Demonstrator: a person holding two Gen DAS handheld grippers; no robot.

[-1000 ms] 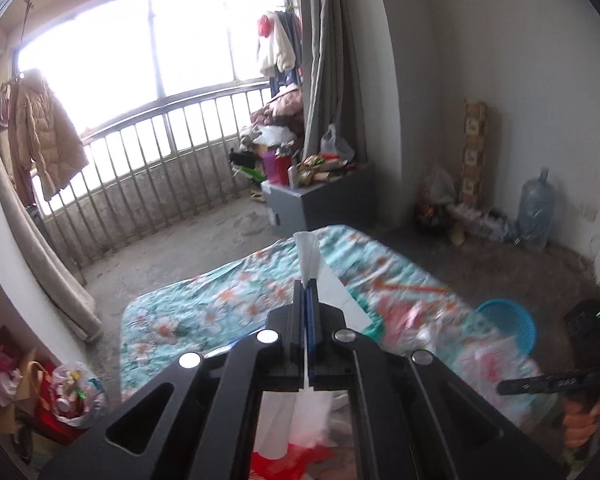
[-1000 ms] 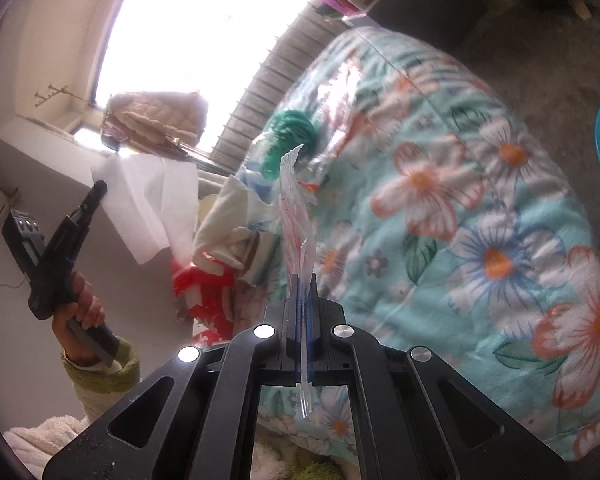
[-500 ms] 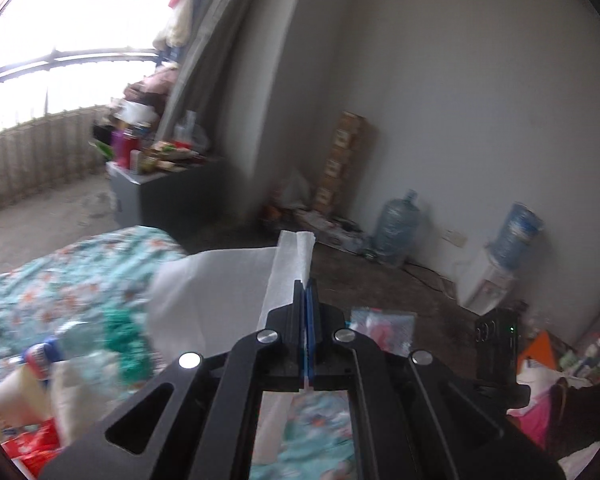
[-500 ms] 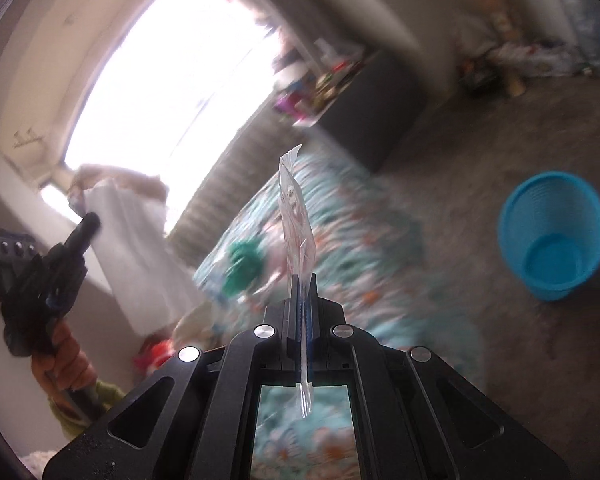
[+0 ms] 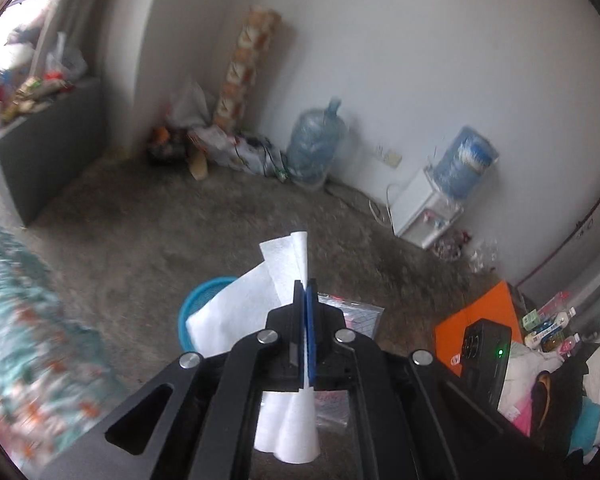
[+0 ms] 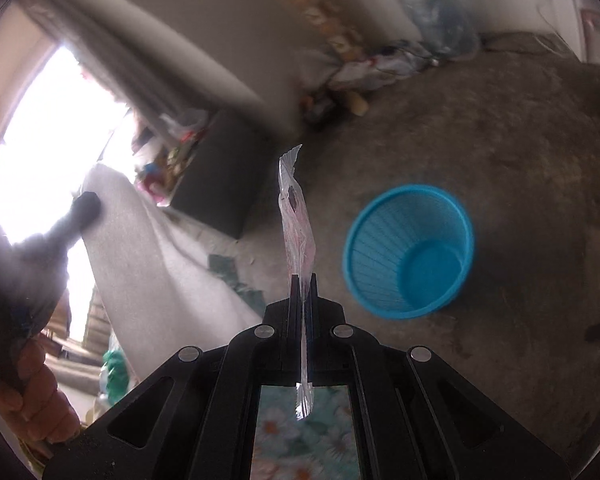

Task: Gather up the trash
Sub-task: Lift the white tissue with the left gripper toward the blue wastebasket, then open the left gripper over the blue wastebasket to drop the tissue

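Note:
My left gripper [image 5: 305, 286] is shut on a white paper tissue [image 5: 240, 308], which sticks up past the fingers and hangs below them. Behind the tissue shows part of the blue plastic waste basket [image 5: 198, 300]. My right gripper [image 6: 303, 280] is shut on a thin clear plastic wrapper [image 6: 296, 216] standing edge-on above the fingers. In the right wrist view the blue waste basket [image 6: 408, 252] stands empty on the floor, to the right of the wrapper. The left gripper [image 6: 82, 210] with its tissue [image 6: 140, 256] shows blurred at the left, held by a hand [image 6: 32, 400].
A floral bed cover [image 5: 24, 320] fills the lower left. A grey cabinet [image 5: 48, 144] with clutter stands at the left. Water bottles [image 5: 316, 144], a dispenser [image 5: 428, 208] and boxes line the far wall. An orange board [image 5: 476, 328] and clothes lie at the right.
Both grippers swung right and tilted down, away from the window and bed toward the floor. The blue basket came into view in both cameras. Tissue and wrapper stayed clamped.

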